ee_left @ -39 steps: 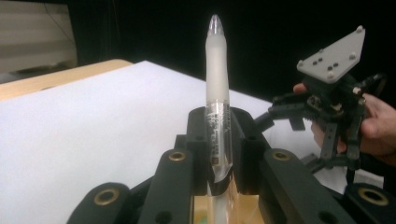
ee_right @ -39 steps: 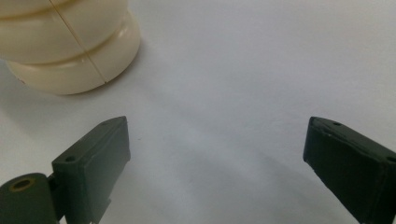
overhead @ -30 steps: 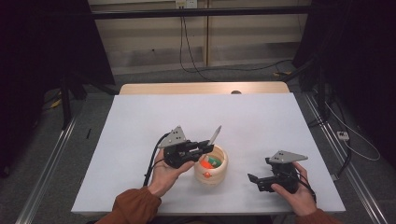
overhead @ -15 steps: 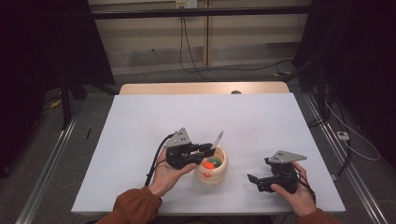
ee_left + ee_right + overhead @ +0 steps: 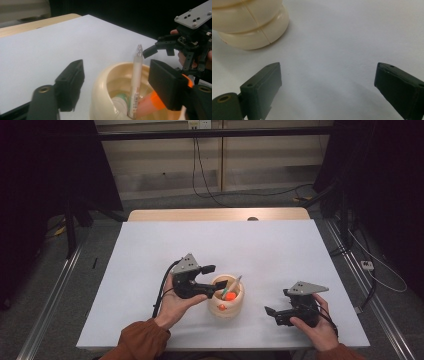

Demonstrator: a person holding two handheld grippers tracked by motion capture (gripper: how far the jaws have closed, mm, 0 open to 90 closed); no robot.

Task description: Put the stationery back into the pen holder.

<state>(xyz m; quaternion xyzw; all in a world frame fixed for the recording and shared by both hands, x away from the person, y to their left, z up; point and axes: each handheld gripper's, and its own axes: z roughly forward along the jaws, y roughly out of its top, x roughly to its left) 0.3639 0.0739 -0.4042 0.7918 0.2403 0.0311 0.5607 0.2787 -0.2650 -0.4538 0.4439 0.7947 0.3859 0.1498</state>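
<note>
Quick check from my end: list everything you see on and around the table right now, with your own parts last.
Table: one, white top with a wooden far edge, centre of the high view.
Cup: one, cream, ribbed, near the front edge between the two hands.
Pen: one, clear white, standing tilted in the cup.
Orange item: one, in the cup beside the pen; kind unclear.
Green item: one, low in the cup; kind unclear.
Cables: several, black, on the floor behind the table.
Left claw: one, black, open, jaws either side of the cup's rim.
Right claw: one, black, open, low over the table right of the cup.
</note>
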